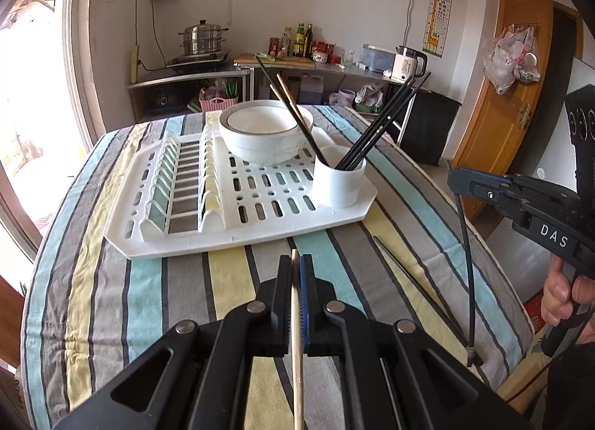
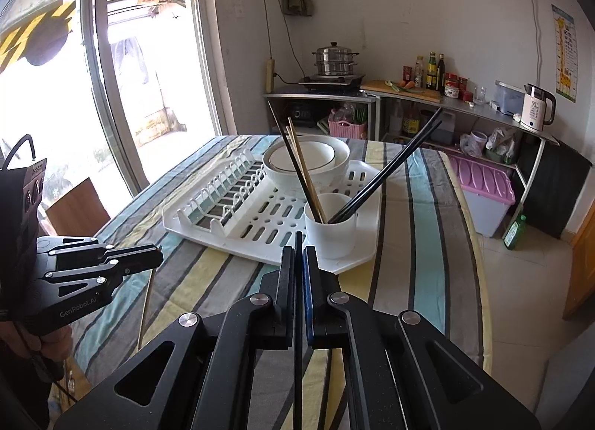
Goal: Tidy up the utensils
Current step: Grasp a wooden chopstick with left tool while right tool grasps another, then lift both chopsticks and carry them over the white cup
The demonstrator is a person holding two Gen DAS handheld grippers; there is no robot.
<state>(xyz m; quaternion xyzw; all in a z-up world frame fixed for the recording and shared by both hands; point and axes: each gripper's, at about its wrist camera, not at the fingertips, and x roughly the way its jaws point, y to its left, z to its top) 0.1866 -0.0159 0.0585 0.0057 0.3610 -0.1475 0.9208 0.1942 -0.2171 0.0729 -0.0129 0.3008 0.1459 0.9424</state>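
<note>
A light wooden chopstick [image 1: 296,337] is clamped between the jaws of the left tongs [image 1: 295,273], its tip poking out toward 12 o'clock, above the striped counter [image 1: 111,299]. The right tongs [image 2: 297,262] pinch a black chopstick [image 2: 298,318] the same way. At 12 o'clock from both stands a white utensil cup [image 1: 337,184] at the near corner of a white drying rack [image 1: 186,240]; black and wooden chopsticks [image 1: 379,128] lean inside it, fanning toward 11 and 1 o'clock. Just behind the cup, on the rack, white bowls [image 1: 266,136] sit nested. One black chopstick [image 1: 412,285] lies loose on the counter, at 4 o'clock from the rack.
</note>
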